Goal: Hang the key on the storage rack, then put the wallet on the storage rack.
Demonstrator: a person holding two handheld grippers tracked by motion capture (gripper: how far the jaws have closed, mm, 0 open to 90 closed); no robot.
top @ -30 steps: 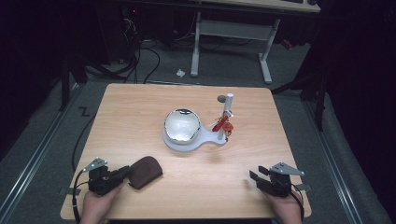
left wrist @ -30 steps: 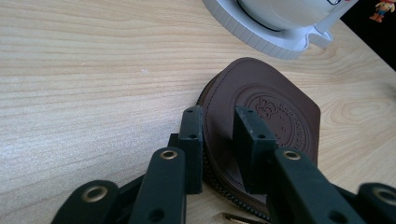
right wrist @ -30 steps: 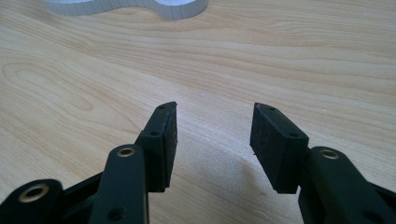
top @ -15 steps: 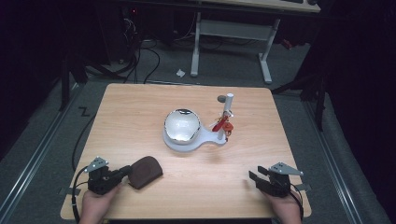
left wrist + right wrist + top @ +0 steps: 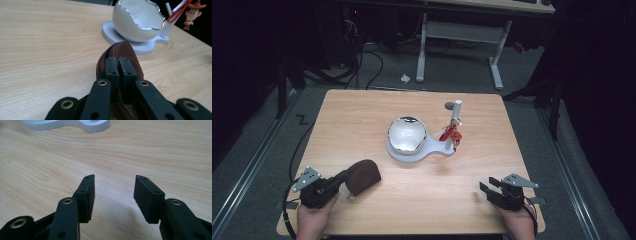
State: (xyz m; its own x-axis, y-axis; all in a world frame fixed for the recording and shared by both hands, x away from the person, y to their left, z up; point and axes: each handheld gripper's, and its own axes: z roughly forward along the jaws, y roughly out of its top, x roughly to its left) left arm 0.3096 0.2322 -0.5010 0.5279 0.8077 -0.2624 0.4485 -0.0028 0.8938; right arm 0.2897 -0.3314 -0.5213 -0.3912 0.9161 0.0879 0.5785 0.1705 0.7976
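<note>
Brown leather, zipped along its edge, makes up the pouch [image 5: 362, 176] at the lower left of the high view; in the left gripper view its near end is hidden behind the black jaws, and whether it rests on the table [image 5: 362, 120] or hangs just clear cannot be told. The left gripper [image 5: 343, 178] has its jaws pressed together on the pouch's zipped rim, having just closed on it, with the pouch [image 5: 120, 53] standing on edge ahead of the pads. Beyond it, in the middle of the table, a mirror-bright dome [image 5: 407, 135] sits on a white base [image 5: 432, 151], with a white post [image 5: 456, 114] and a red strap [image 5: 450, 134] at its right; in the left gripper view a small figure [image 5: 193, 10] is cut off at the upper right corner. The right gripper [image 5: 486, 187] rests at the lower right, well apart from all this, jaws spread over bare wood with nothing between them. Both hands enter from the bottom edge, grippers held roughly level.
</note>
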